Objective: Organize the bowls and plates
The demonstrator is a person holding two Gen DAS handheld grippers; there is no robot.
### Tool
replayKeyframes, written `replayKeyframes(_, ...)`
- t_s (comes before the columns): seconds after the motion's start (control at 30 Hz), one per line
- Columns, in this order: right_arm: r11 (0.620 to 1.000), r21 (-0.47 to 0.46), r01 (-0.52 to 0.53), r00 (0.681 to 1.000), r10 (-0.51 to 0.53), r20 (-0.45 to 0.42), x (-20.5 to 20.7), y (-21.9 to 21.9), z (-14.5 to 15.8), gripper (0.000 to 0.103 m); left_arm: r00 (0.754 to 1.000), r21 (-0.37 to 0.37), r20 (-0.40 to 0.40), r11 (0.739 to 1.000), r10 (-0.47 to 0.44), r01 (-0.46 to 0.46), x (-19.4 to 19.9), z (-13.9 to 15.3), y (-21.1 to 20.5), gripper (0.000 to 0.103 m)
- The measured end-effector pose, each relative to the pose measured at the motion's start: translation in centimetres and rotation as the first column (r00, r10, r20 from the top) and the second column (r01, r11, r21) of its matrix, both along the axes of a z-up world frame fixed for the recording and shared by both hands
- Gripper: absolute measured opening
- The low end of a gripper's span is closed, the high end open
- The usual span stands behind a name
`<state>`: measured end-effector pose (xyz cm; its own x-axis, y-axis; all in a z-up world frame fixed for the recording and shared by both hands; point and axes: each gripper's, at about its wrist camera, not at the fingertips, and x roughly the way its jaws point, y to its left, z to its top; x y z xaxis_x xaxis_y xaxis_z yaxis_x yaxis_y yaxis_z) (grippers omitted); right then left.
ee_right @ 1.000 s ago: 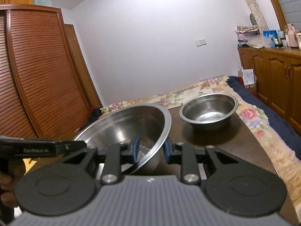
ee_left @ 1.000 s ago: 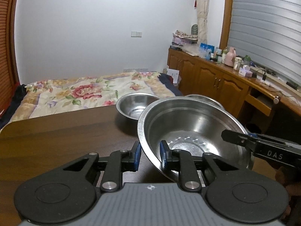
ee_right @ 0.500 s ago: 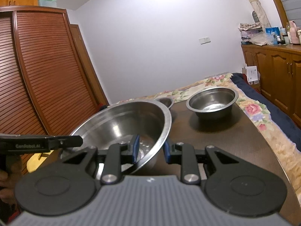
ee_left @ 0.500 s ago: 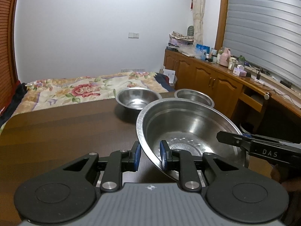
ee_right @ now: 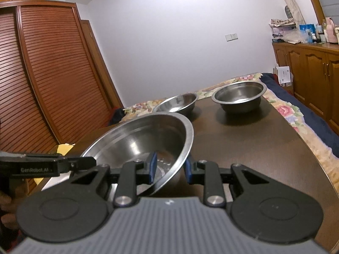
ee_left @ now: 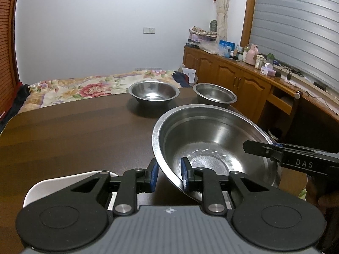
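A large steel bowl [ee_left: 211, 144] [ee_right: 144, 139] hangs between my two grippers over the near part of the dark wooden table [ee_left: 74, 137]. My left gripper [ee_left: 169, 176] is shut on its left rim, one blue pad inside and one outside. On the opposite rim my right gripper [ee_right: 170, 168] is shut the same way. Each gripper shows in the other's view: the right gripper [ee_left: 275, 154], the left gripper [ee_right: 53, 165]. Two smaller steel bowls stand side by side at the table's far edge: the left bowl [ee_left: 153, 93] [ee_right: 178, 103] and the right bowl [ee_left: 215, 94] [ee_right: 240, 96]. A white plate [ee_left: 63, 180] lies under my left gripper.
A bed with a floral quilt [ee_left: 84, 86] lies beyond the table's far edge. Wooden cabinets [ee_left: 243, 84] with a cluttered top run along the right wall, and a slatted wardrobe [ee_right: 53, 74] stands to the left. A yellow item [ee_right: 63, 148] shows at the table's left edge.
Both grippers have drawn the large bowl back toward the near edge, so the two small bowls look farther off. The white plate has come into view under the left gripper.
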<state>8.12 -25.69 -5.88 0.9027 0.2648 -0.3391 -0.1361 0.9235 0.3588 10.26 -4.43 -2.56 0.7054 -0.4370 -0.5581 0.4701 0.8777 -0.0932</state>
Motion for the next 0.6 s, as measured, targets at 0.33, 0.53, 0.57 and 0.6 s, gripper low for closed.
replayKeyframes(0.33, 1.000, -0.011, 0.000, 1.000, 0.000, -0.011, -0.62, 0.32, -0.26, 0.029, 1.000, 0.015, -0.019, 1.000, -0.011, 0.012, 0.15, -0.45, -0.10, 0.025)
replayKeyframes(0.53, 1.000, -0.007, 0.002, 0.999, -0.002, -0.034, -0.72, 0.25, -0.60, 0.029, 1.000, 0.025, -0.028, 1.000, -0.015, 0.016, 0.64, -0.55, -0.40, 0.025)
replayKeyframes(0.57, 1.000, -0.006, 0.002, 0.999, -0.002, -0.037, -0.75, 0.24, -0.68, 0.029, 1.000, 0.023, -0.028, 1.000, -0.015, 0.015, 0.65, -0.56, -0.41, 0.025)
replayKeyframes(0.6, 1.000, -0.004, 0.002, 0.999, -0.002, -0.039, -0.79, 0.22, -0.76, 0.029, 0.999, 0.023, -0.029, 1.000, -0.014, 0.015, 0.67, -0.56, -0.42, 0.025)
